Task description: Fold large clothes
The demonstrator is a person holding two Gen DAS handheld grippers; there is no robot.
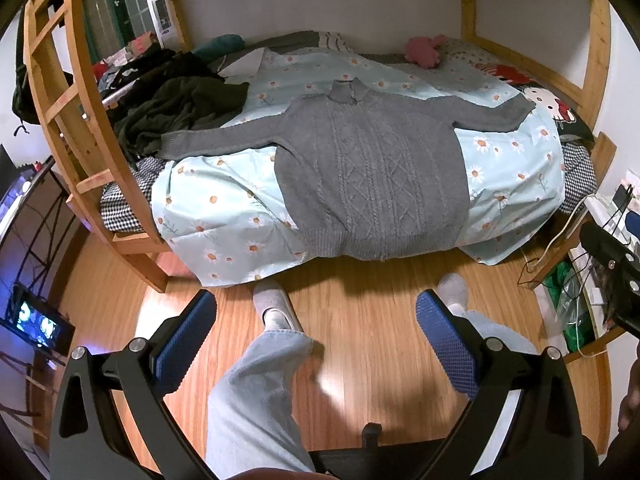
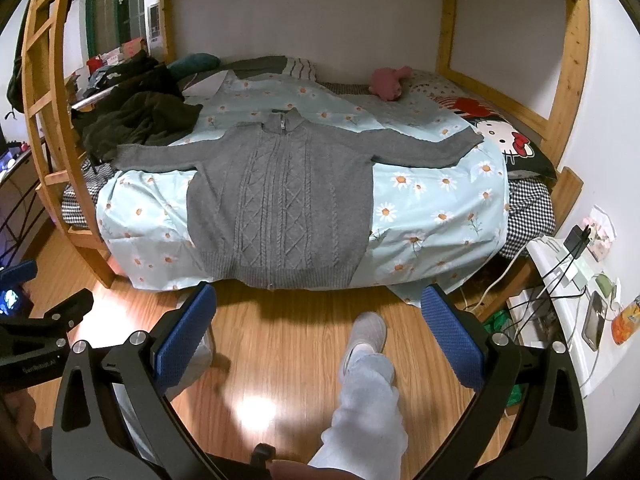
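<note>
The grey sweater [image 1: 372,176] was spread flat ahead, sleeves stretched sideways across the bed [image 1: 224,216]. Both the left gripper [image 1: 316,344] and right gripper [image 2: 320,340] were held released, empty, well short of its hem.

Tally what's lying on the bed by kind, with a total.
Grey sweater, spread flat: 1
Dark clothes pile: 1
Pink plush toy: 1
Cartoon cat pillow: 1
Teal cushion: 1
Total: 5
</note>
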